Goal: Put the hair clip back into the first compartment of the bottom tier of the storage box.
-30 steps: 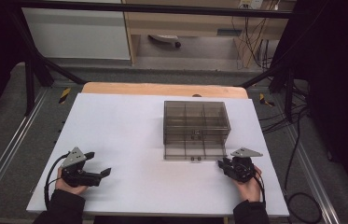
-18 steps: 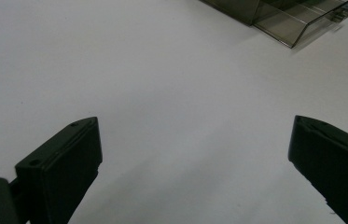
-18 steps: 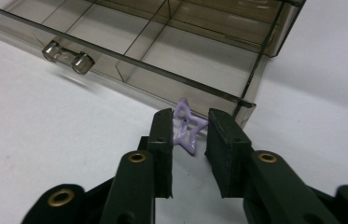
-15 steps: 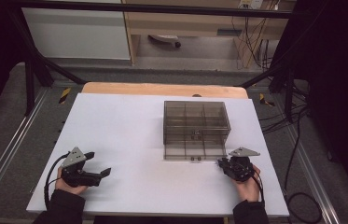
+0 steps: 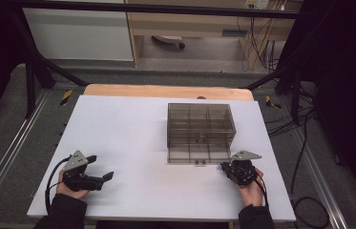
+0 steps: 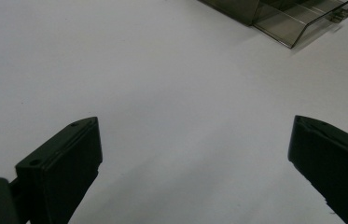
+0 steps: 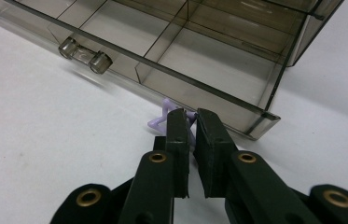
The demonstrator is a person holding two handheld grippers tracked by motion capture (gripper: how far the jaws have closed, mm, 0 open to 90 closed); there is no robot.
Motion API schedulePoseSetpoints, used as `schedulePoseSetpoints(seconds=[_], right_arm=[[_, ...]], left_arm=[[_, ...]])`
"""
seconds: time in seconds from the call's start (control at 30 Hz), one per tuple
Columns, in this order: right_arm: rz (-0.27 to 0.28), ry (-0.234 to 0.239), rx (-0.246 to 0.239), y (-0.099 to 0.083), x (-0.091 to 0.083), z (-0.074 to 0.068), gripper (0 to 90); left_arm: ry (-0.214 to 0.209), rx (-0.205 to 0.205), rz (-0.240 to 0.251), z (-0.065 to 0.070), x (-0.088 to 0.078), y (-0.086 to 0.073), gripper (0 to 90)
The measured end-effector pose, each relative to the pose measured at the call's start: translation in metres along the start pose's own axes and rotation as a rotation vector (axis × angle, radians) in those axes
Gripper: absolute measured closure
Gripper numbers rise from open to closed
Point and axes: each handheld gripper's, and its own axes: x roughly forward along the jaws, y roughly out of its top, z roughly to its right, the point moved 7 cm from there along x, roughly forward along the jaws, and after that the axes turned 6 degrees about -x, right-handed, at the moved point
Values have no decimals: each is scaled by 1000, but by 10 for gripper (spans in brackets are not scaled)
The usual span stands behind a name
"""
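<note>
Since the earlier frame the right gripper [image 5: 226,168] has edged a little nearer the front right corner of the clear box [image 5: 200,125], while the left gripper [image 5: 100,168] has kept its place near the front left of the white table [image 5: 132,143]. The right gripper's jaws are pinched nearly together on a small lilac plastic piece [image 7: 168,117] that lies on the table just in front of the box's open lid [image 7: 162,70]; the left gripper's jaws stand wide apart over bare table, holding nothing. No brand, label or writing can be read on anything.
</note>
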Motion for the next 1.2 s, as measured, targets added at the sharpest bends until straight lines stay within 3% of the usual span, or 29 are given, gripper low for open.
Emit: schedulePoseSetpoints(seconds=[0.57,1.2], right_arm=[[2,37,-34,1,-11,-6,886],[16,43,-24,6,-18,-5,894]], left_arm=[[0,1,0,0,0,0,27],[2,0,1,0,0,0,28]])
